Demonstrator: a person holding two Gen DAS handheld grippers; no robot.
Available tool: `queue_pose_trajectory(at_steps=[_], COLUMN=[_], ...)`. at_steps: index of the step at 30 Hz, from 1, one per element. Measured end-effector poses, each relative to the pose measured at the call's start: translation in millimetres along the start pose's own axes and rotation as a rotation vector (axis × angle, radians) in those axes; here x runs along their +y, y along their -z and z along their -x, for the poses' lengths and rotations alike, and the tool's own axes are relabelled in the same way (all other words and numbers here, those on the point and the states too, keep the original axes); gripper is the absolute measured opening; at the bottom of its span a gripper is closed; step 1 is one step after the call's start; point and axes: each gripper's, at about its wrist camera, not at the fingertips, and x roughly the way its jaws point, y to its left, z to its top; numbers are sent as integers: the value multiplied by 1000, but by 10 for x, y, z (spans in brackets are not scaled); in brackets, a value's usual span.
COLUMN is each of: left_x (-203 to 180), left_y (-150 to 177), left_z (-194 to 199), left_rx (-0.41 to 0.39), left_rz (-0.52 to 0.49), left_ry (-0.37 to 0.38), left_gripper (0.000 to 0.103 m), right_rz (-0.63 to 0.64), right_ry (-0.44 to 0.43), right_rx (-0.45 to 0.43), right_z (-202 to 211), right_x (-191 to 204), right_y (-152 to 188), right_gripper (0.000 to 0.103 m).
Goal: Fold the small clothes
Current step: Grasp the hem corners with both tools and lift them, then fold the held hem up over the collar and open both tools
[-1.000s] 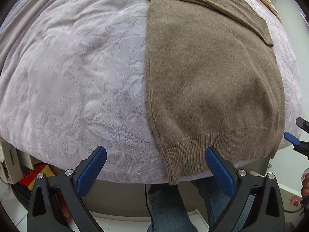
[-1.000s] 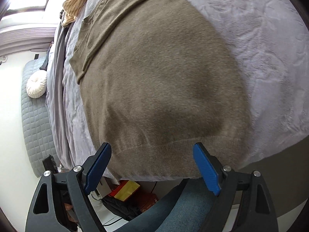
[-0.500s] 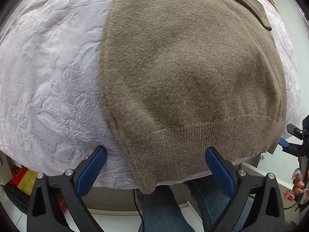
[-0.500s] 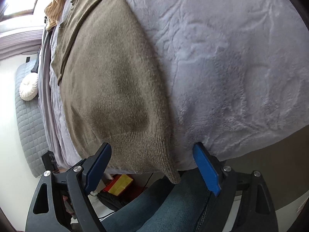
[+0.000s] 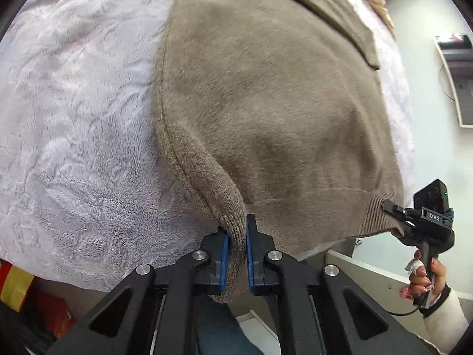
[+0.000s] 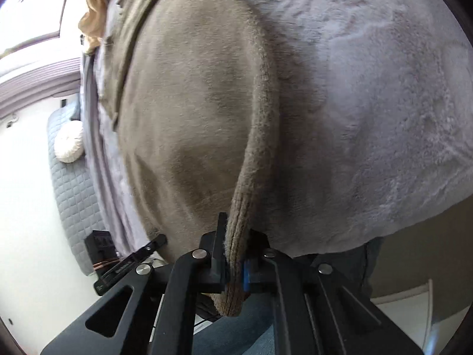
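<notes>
— While both pinch it, where's the sweater point(image 5: 275, 103)?
— Flat on the blanket point(image 5: 74, 118). Left gripper point(image 5: 236, 254), right gripper point(image 6: 233, 266): jaws closed on hem corners, probably for folding upward.

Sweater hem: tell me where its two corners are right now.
The sweater hem hangs off the blanket's near edge; the left gripper pinches one corner, the right gripper the other.

- The sweater point(image 5: 266, 103) runs past the top edge in both views, so its collar end is unseen.
- Its ribbed hem corners vanish between the fingers point(image 5: 222, 254) point(image 6: 217, 254).
- The yellowish fabric point(image 6: 94, 20) is cropped and unidentifiable.
</notes>
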Motion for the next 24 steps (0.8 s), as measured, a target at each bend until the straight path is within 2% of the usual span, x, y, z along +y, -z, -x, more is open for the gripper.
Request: queue_pose_trajectory(at_steps=[4,6,12,18,21,24], left_x=[12,-36,-183,-390,-430,-464], left_y=[-51,-197,-656,-1554,-1940,-2279], left_z=[364,559,963,1087,1001,795], left_rx=[-56,-95,-220,-326,-335,-304], left_rz=[-39,-52,-80,-44,-32,-22], left_ry=[57,82,105,47,-18,-97], left_gripper=[11,11,11,11,11,11], right_rz=[7,10,78,165,171,137], right_ry=[-187,-262,-433,-436,-390,-344], right_rx=[-50,-71,-136,-124,-113,-85], right_z=[124,181,342,290,167,17], right_x=[145,261,816,1372,1532,1530], right_y=[30,-6,-405,-1242,-1735,-2212], right_gripper=[8,8,8,8,8,8])
